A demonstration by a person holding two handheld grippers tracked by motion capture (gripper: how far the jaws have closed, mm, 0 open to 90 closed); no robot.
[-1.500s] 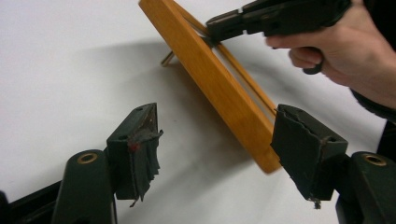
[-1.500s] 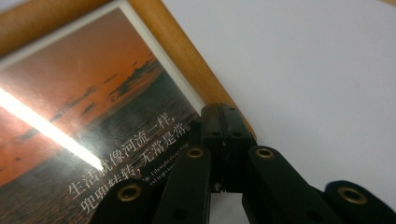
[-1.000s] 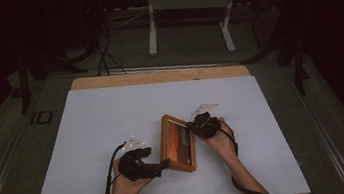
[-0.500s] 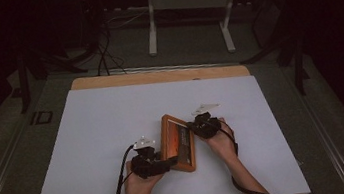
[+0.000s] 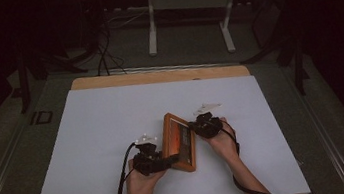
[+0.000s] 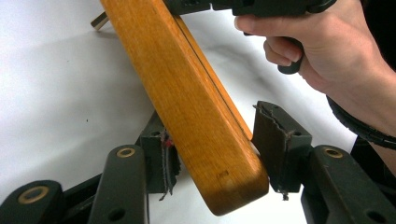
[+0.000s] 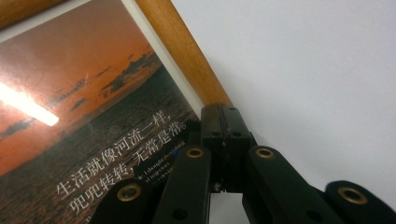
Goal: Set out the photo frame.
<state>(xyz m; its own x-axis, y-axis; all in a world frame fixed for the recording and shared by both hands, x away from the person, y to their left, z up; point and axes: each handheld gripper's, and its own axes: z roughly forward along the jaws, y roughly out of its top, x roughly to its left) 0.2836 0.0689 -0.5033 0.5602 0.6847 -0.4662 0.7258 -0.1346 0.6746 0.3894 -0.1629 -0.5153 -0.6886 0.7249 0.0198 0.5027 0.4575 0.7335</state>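
Note:
A wooden picture frame (image 5: 178,141) with an orange sunset print lies tilted at the middle of the white table top (image 5: 104,131). My left gripper (image 5: 167,161) has just been closing its jaws around the frame's near corner. In the left gripper view the wooden edge (image 6: 187,93) sits between both pads (image 6: 275,140), which press on it. My right gripper (image 5: 195,127) is shut on the frame's right rim. The right gripper view shows its jaws (image 7: 224,123) clamped on the rounded rim (image 7: 180,51), beside the print (image 7: 70,93) with white lettering.
A person's right hand (image 6: 327,46) holds the other gripper at the frame's far side. A small metal tab (image 6: 99,21) sticks out behind the frame. Beyond the table's wooden far edge (image 5: 157,76) stand a white stand (image 5: 153,24) and floor cables (image 5: 103,50).
The left gripper has slid right to the frame's near corner and closed its jaws on it. The right hand and the frame have stayed put.

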